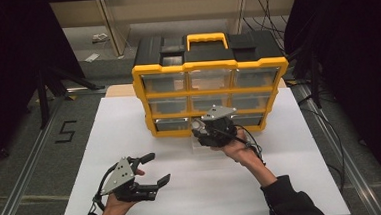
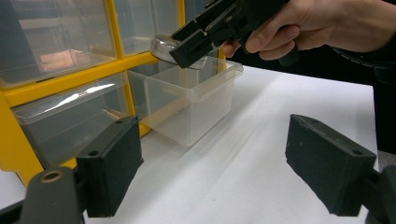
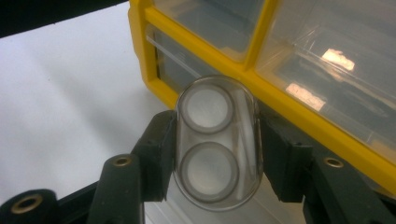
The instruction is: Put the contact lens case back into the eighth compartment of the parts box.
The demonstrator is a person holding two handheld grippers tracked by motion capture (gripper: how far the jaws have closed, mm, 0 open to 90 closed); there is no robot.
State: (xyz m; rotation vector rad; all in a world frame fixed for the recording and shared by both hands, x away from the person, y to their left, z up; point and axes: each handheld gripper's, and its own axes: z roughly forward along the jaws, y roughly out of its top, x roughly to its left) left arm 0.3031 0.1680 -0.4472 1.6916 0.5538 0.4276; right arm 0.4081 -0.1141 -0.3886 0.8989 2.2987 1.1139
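Clear capsule (image 3: 217, 142) is clamped by right gripper (image 3: 217, 154) above pulled-out drawer (image 2: 189, 100)'s rim; left gripper (image 1: 149, 168) is held apart over bare worktop (image 1: 293, 181).

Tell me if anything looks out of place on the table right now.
One clear drawer stands pulled out of the yellow organizer, on the white table in front of the bottom row. The right gripper holds a clear oval case above it. Nothing looks spilled or damaged.
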